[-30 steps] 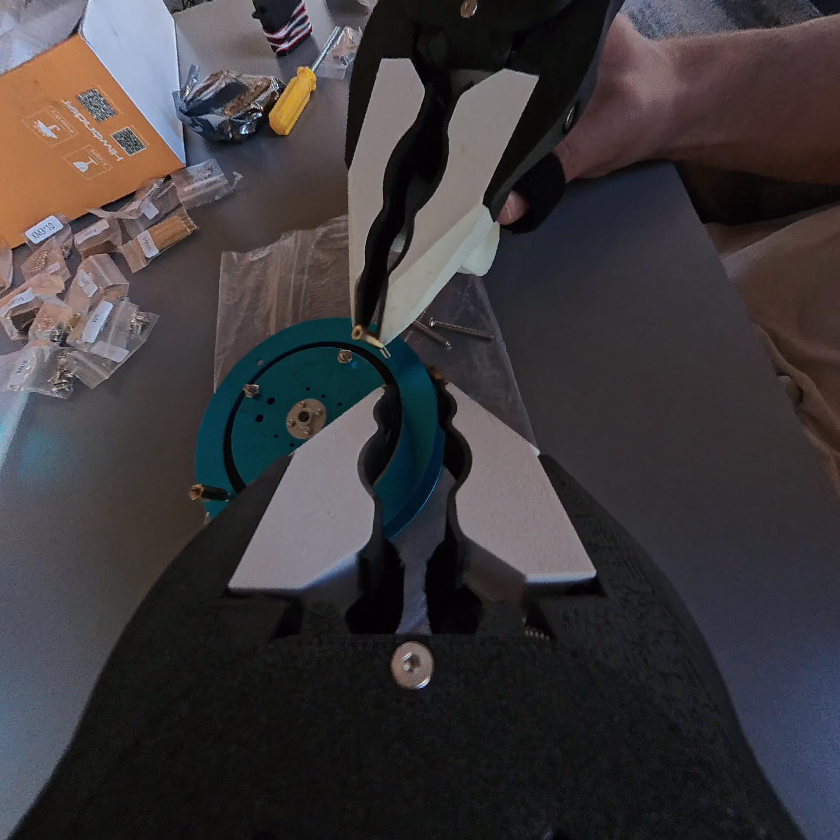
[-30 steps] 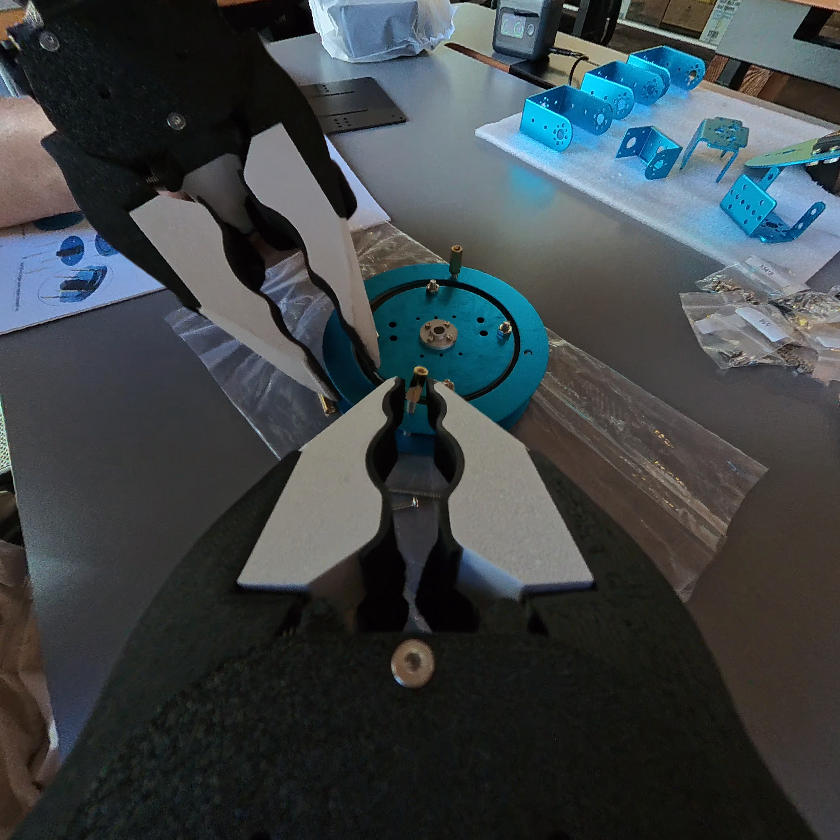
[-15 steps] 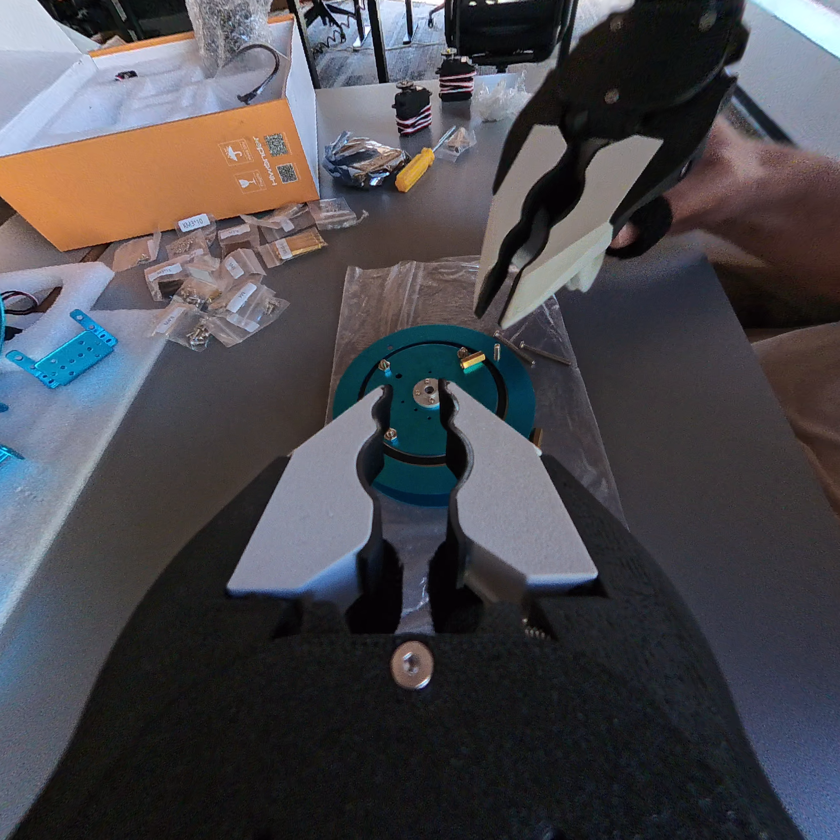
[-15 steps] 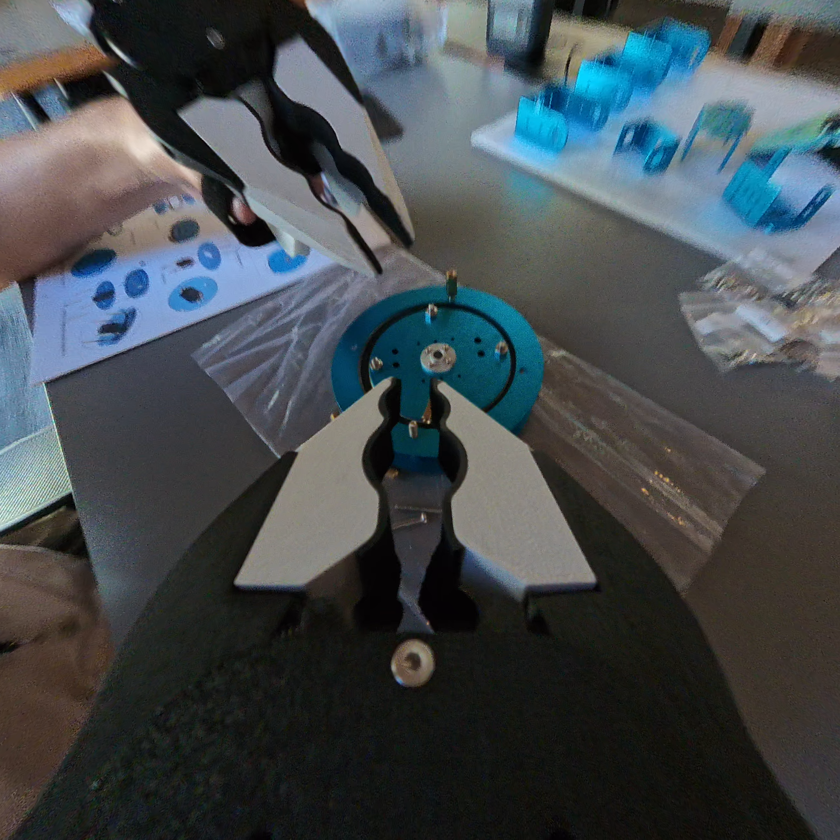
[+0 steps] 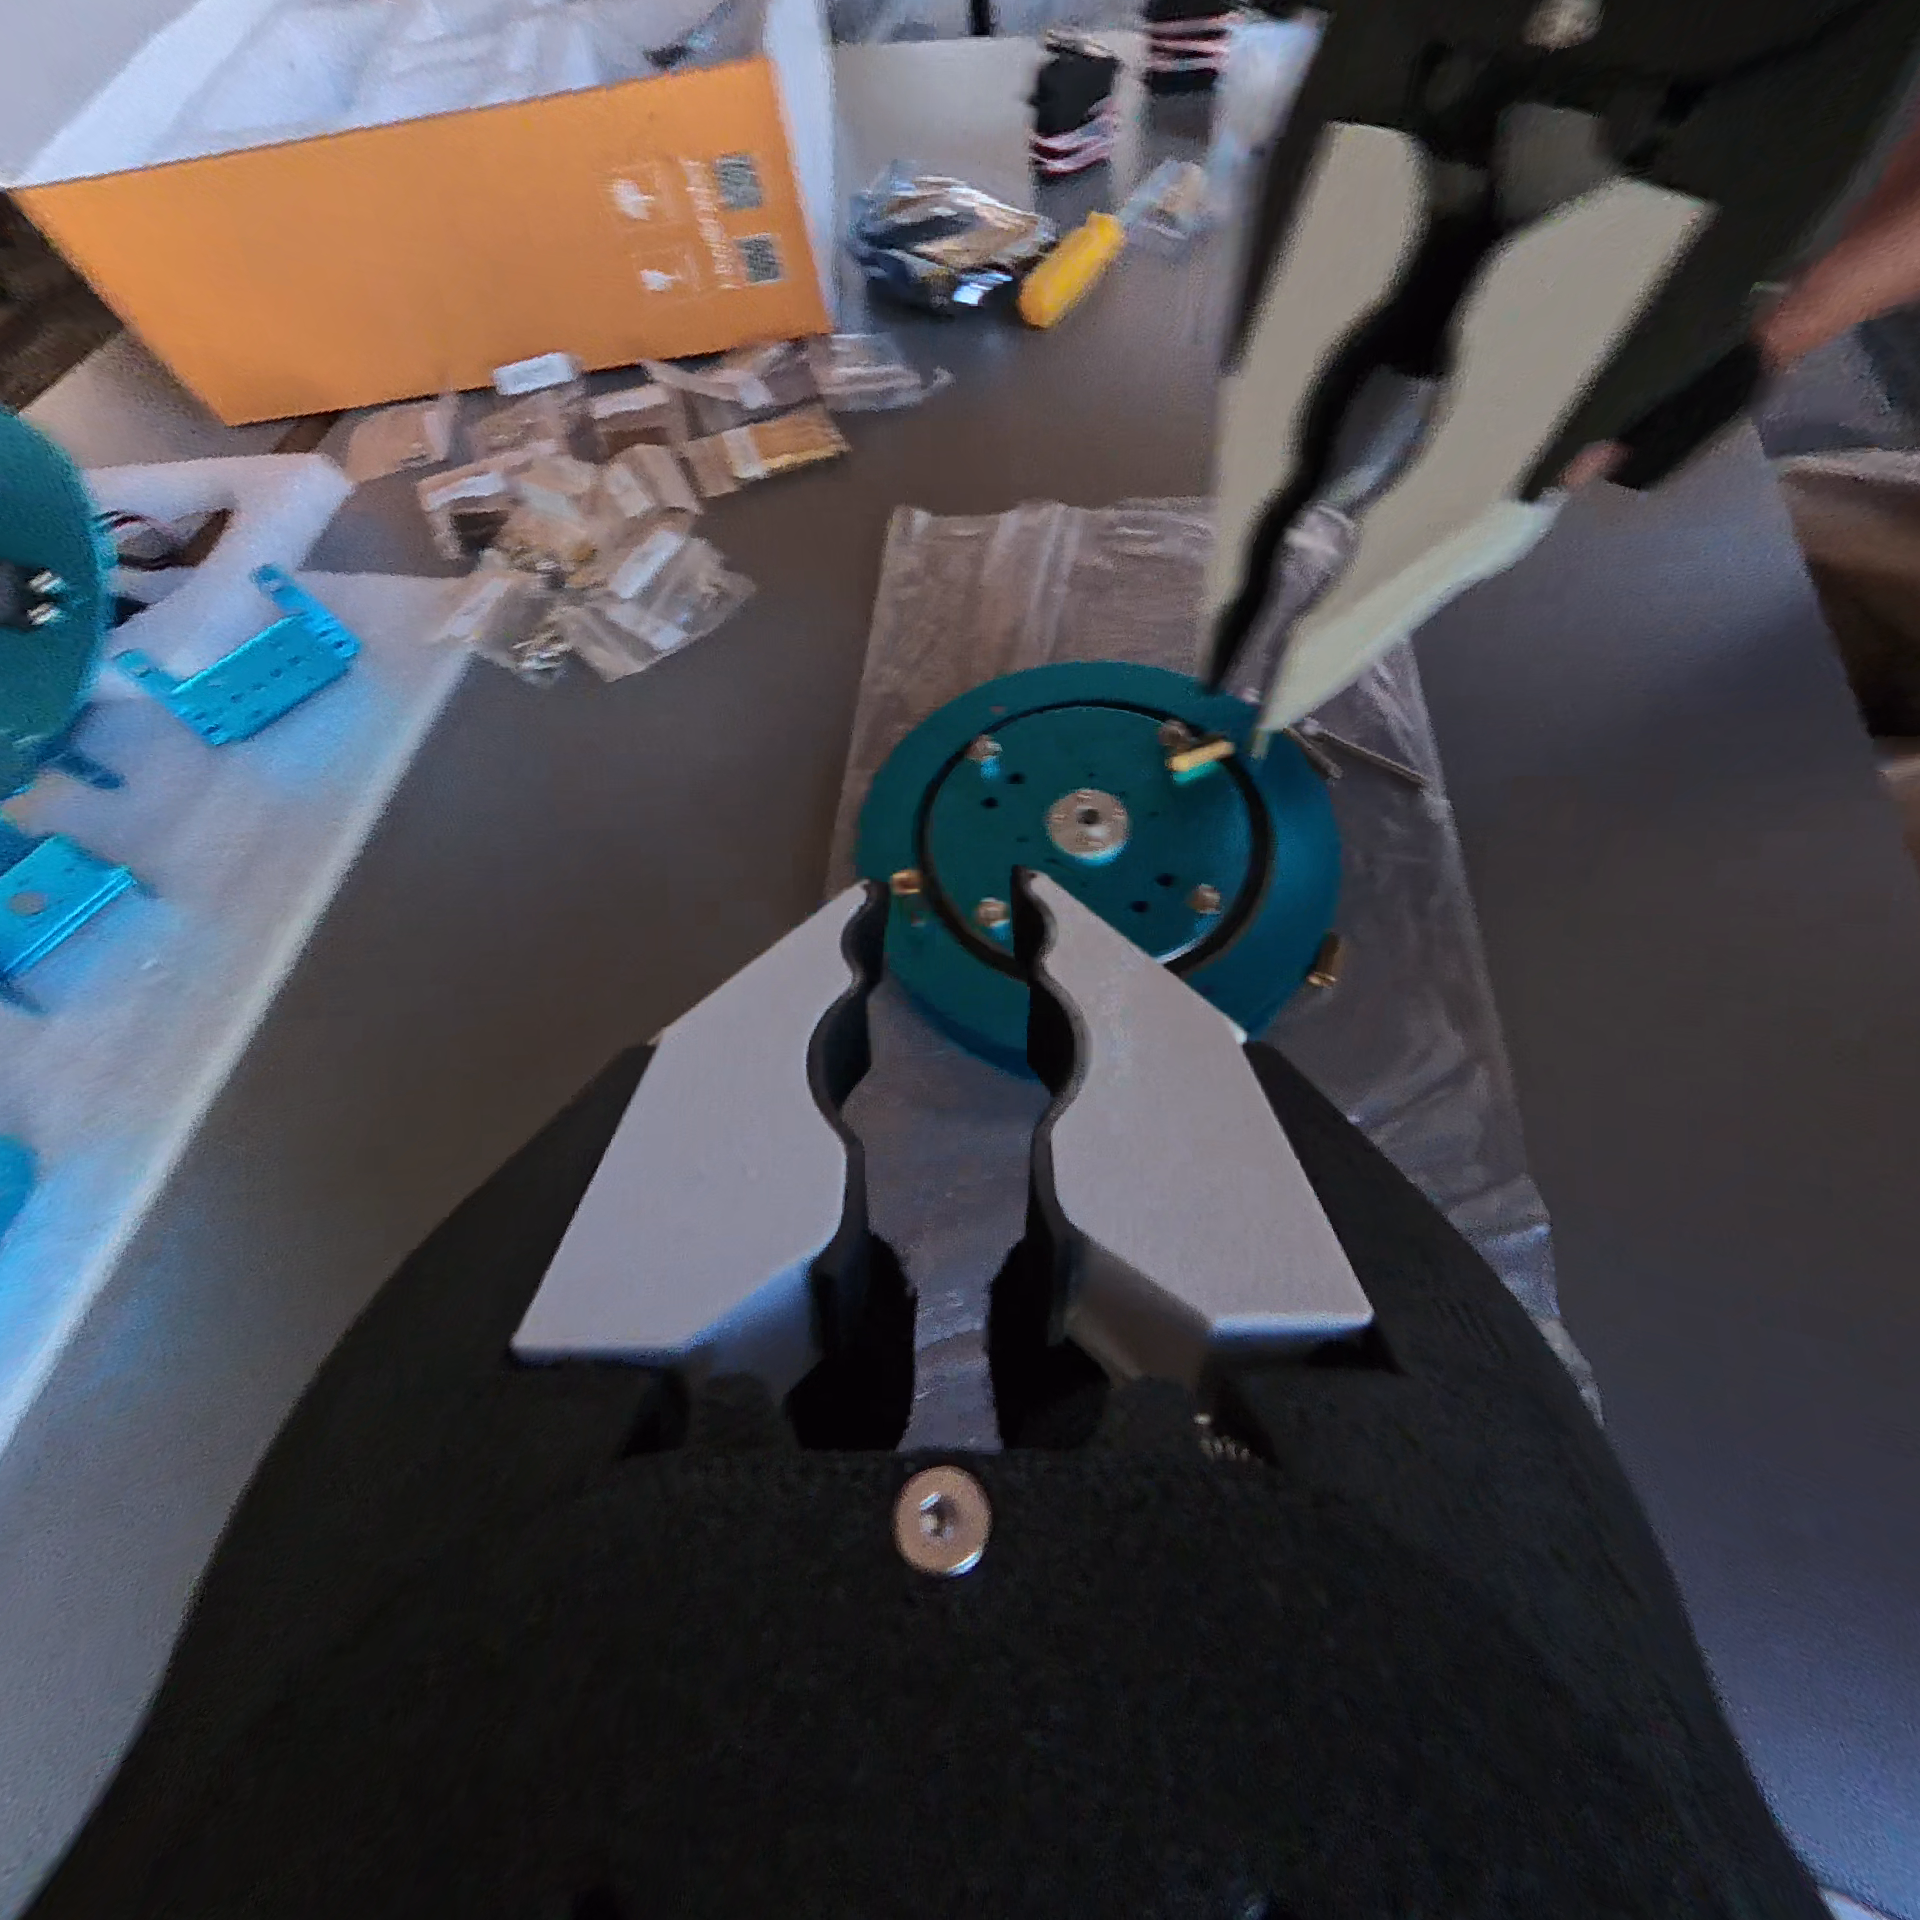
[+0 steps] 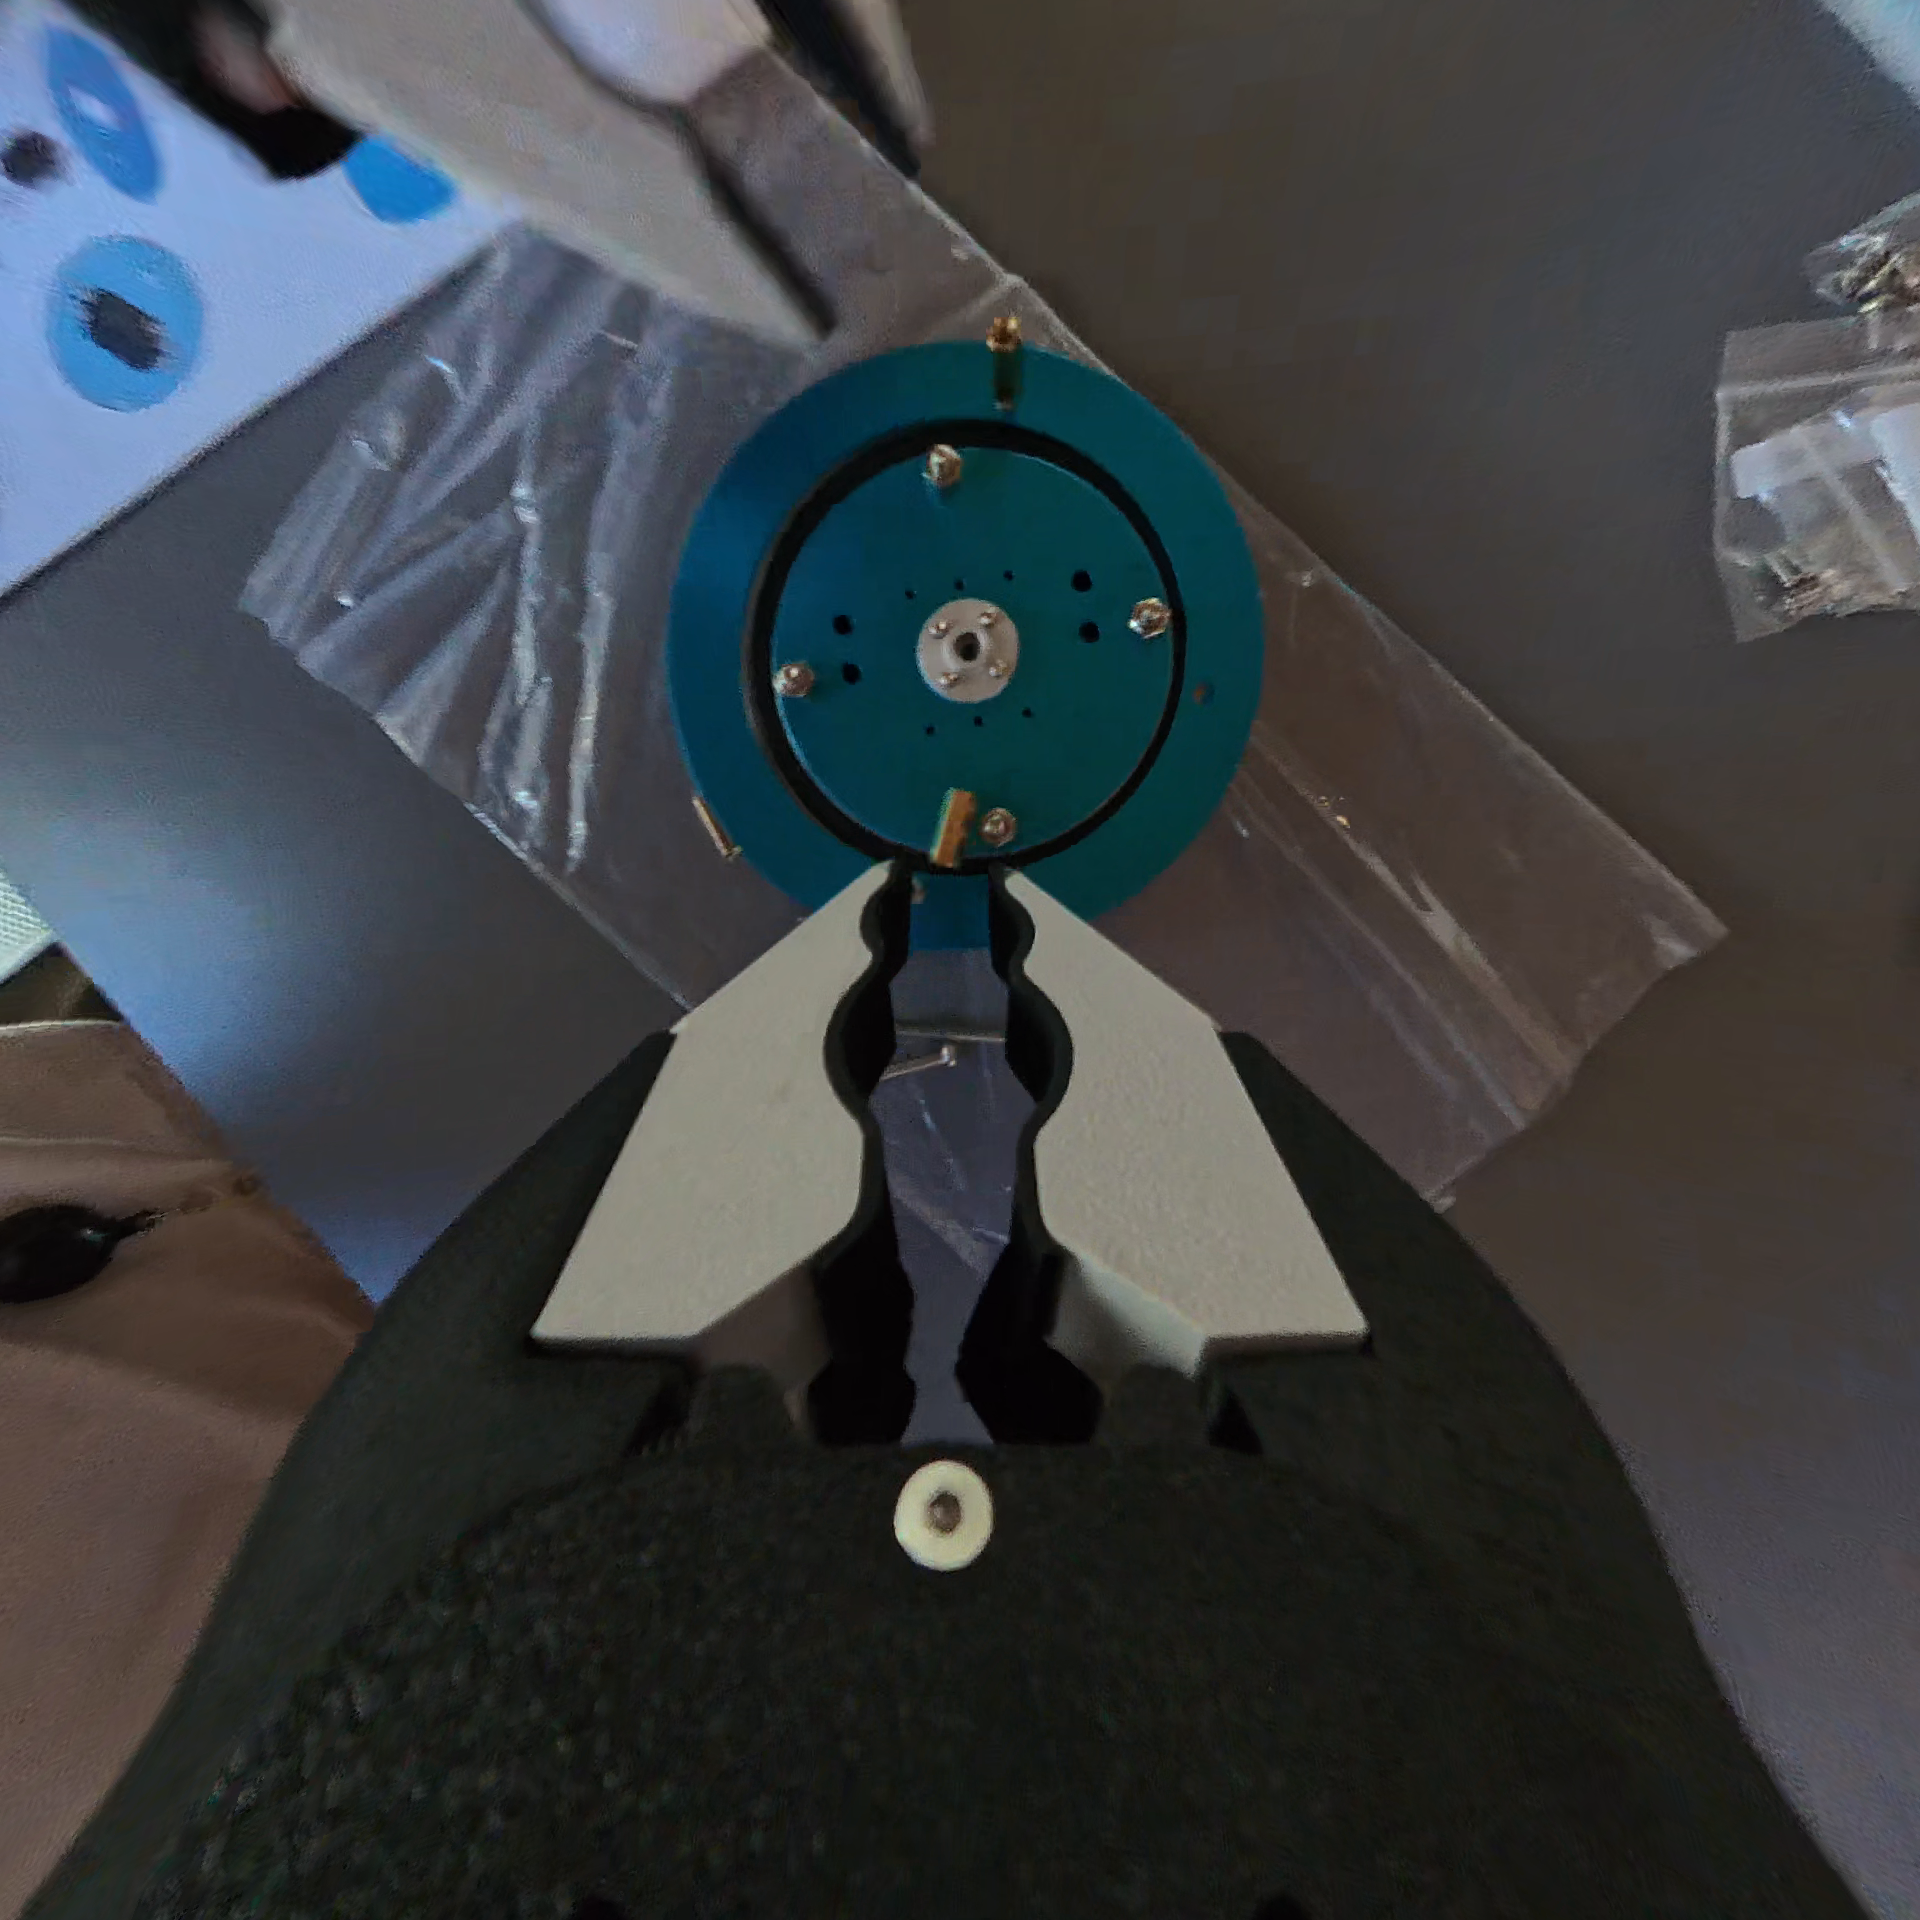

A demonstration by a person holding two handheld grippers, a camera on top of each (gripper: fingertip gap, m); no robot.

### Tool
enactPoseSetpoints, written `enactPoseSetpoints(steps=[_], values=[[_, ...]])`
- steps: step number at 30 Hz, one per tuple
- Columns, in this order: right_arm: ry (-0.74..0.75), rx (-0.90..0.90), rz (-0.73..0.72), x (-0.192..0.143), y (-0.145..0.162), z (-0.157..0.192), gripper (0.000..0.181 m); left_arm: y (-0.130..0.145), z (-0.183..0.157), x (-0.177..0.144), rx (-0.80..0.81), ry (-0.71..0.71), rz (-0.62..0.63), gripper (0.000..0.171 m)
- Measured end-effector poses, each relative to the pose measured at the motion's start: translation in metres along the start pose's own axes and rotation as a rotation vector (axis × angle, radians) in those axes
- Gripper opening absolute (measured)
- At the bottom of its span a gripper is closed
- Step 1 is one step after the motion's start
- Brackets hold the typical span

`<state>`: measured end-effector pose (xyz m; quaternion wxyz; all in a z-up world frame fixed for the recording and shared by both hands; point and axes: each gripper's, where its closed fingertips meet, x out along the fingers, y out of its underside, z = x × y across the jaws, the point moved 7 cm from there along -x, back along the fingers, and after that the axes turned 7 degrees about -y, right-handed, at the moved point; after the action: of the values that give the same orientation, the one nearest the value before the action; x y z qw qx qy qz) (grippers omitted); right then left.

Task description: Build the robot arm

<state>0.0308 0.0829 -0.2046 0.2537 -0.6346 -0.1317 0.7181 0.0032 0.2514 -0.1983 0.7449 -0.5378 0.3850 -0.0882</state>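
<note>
blue disc (image 6: 966,665) on clear plastic bag (image 6: 1455,935), just ahead of both jaw pairs | brass standoff (image 6: 954,826) lies loose on disc, just beyond right gripper (image 6: 943,883) tips | right jaws slightly parted, empty | left gripper (image 5: 948,894) jaws part-open, empty, tips over disc's near edge

A: Round base plate (image 6: 966,665): teal metal, matt sheen; bright silvery hub at centre. Loose standoff (image 6: 954,825) looks like brass.

B: Beneath it, clear plastic bag (image 6: 1455,914), glossy, creased. Table (image 5: 1662,935) smooth matt grey. Right gripper (image 6: 943,873): rough black body, flat pale matt fingers (image 6: 1143,1143). Box (image 5: 416,239): orange cardboard.
</note>
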Motion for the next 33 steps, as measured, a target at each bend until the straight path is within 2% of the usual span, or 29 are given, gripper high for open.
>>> enactPoseSetpoints(steps=[2,5,7,9,12,17,27,33], values=[[0.011,-0.018,-0.108,-0.007,0.012,0.003,0.014,0.005,0.012,0.001,-0.091,-0.004,0.017,0.028],[-0.019,-0.04,-0.253,-0.003,0.031,0.012,0.028,0.017,0.017,0.01,-0.178,0.044,0.072,0.031],[-0.002,-0.045,-0.352,0.002,0.035,0.015,0.038,0.021,0.015,0.015,-0.21,0.083,0.078,0.032],[0.043,-0.044,-0.415,0.005,0.034,0.014,0.038,0.023,0.014,0.02,-0.229,0.093,0.089,0.031],[0.09,-0.025,-0.389,0.012,0.032,0.007,0.048,0.027,0.01,0.026,-0.23,0.094,0.123,0.031],[0.121,-0.038,-0.372,0.013,0.03,0.001,0.043,0.028,0.006,0.025,-0.222,0.116,0.144,0.024],[0.145,-0.034,-0.377,0.01,0.03,-0.01,0.042,0.028,0.005,0.021,-0.218,0.131,0.16,0.023],[0.157,-0.098,-0.391,0.002,0.038,0.008,0.041,0.028,0.006,0.022,-0.218,0.128,0.161,0.023]])
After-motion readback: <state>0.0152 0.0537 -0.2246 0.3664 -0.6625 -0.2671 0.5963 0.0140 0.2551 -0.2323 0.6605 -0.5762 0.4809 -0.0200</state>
